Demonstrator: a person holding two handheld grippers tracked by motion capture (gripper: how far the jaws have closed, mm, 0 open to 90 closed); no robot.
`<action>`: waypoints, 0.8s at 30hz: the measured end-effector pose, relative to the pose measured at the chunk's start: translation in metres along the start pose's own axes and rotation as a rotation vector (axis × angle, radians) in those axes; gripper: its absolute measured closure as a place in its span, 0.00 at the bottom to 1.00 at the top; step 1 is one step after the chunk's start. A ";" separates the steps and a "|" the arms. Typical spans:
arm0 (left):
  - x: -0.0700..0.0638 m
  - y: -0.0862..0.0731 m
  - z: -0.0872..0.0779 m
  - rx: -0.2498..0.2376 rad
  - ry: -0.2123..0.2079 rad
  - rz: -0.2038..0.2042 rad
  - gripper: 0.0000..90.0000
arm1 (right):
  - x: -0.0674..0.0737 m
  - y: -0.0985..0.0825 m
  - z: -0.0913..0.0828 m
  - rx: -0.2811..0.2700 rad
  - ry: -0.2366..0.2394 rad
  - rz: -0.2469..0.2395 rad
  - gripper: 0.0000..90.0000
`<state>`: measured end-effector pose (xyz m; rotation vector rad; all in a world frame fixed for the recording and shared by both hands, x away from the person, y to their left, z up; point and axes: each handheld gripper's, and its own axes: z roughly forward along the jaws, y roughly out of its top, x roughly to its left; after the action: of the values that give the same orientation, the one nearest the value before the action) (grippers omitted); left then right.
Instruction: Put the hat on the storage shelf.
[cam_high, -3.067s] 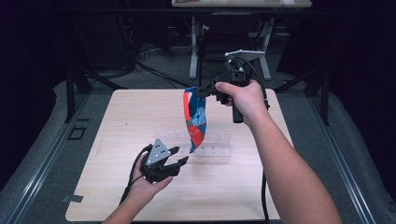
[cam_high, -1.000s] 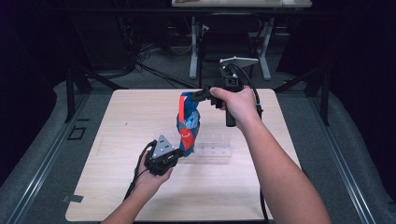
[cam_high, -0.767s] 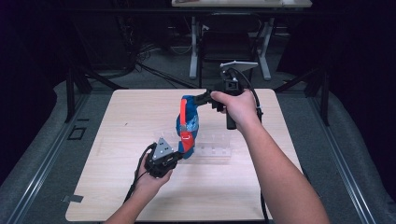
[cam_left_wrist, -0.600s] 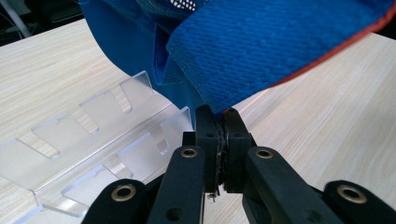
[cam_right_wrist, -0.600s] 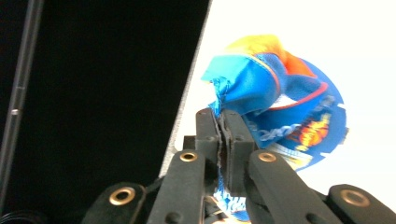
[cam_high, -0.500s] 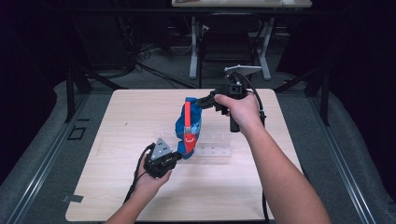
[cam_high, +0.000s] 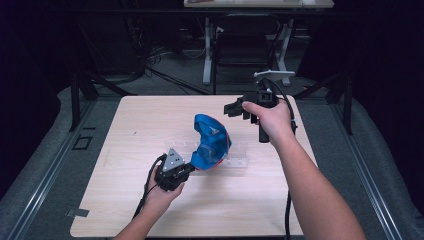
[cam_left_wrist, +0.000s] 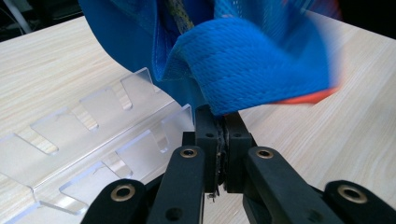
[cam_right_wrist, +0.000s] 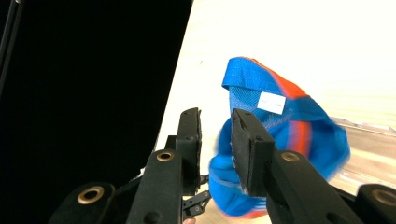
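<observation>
Blue mesh garment (cam_high: 211, 142) with an orange stripe and a small white label sags in a crumpled heap over the clear plastic rack (cam_high: 235, 161) near the middle of the table (cam_high: 130, 125). Its long axis runs from the near-left side of the rack up and away toward the far side, the upper end curling over and drooping. The left gripper (cam_high: 176, 172), just near-left of the rack, has its jaws closed tight on the garment's lower edge, a thick blue woven band pinched between the pads (cam_left_wrist: 219, 140). The right gripper (cam_high: 234, 108) is up beyond the rack's far side, apart from the cloth; its jaws have just been opening and stand partly apart with nothing between them (cam_right_wrist: 215, 140).
</observation>
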<state>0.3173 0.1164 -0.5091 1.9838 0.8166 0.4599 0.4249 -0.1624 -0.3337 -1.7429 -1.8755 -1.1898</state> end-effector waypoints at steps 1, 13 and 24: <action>-0.001 0.000 0.000 0.003 0.002 0.003 0.98 | 0.000 0.000 0.000 0.000 0.000 0.000 0.81; 0.005 0.000 -0.004 0.008 0.007 -0.034 0.92 | -0.005 -0.004 -0.002 0.005 -0.031 -0.022 0.80; 0.010 -0.002 -0.013 0.000 0.007 -0.043 0.69 | -0.004 -0.009 -0.002 0.006 -0.100 -0.045 0.78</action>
<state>0.3155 0.1317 -0.5045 1.9623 0.8613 0.4417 0.4173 -0.1655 -0.3387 -1.7961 -1.9834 -1.1309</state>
